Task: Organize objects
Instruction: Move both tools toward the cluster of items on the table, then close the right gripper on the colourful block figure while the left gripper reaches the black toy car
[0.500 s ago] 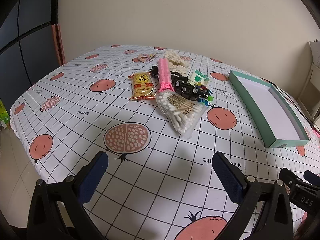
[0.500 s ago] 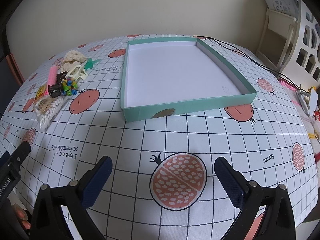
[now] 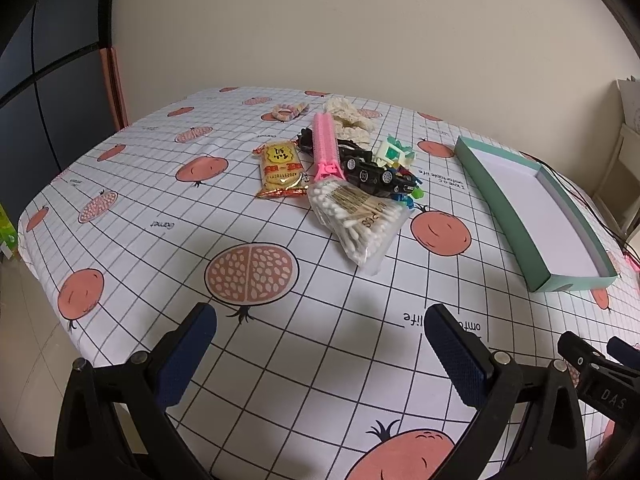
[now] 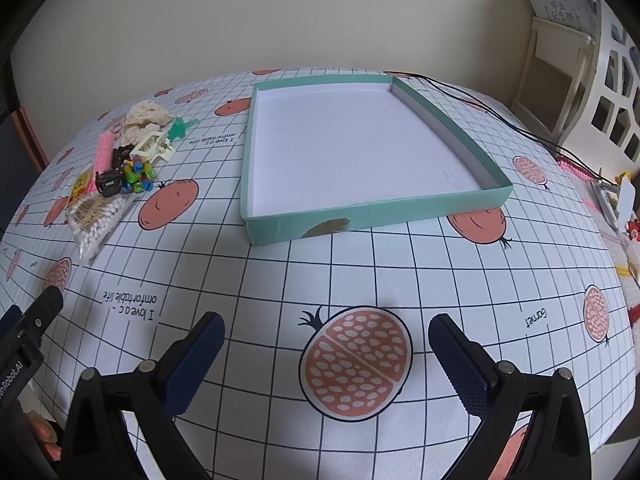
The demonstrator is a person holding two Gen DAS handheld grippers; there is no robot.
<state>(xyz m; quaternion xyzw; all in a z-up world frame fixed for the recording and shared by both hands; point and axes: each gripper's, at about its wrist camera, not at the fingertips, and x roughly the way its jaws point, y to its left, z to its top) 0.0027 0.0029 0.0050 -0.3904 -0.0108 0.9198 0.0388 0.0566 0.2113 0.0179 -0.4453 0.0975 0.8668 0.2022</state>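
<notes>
A heap of small items lies on the fruit-print tablecloth: a bag of cotton swabs (image 3: pixel 358 220) (image 4: pixel 98 220), a yellow snack packet (image 3: pixel 280 168), a pink comb (image 3: pixel 326 148) (image 4: pixel 102 156), a black toy car (image 3: pixel 374 172) (image 4: pixel 109 182), coloured beads (image 4: pixel 138 178) and cream crochet pieces (image 3: pixel 350 120) (image 4: pixel 144 118). A shallow green box (image 4: pixel 320 230) (image 3: pixel 508 216) with a white inside lies to the right of the heap, with nothing in it. My left gripper (image 3: pixel 320 340) hangs open near the table's front edge, short of the heap. My right gripper (image 4: pixel 326 346) hangs open in front of the box.
Black cables (image 4: pixel 500 120) trail off the table's far right corner. A white shelf unit (image 4: pixel 600 92) stands at the right, with small clutter (image 4: pixel 616 200) along the right table edge. A dark cabinet (image 3: pixel 48 92) is on the left.
Both grippers have moved very slightly; the scene is otherwise the same and nothing has been picked up.
</notes>
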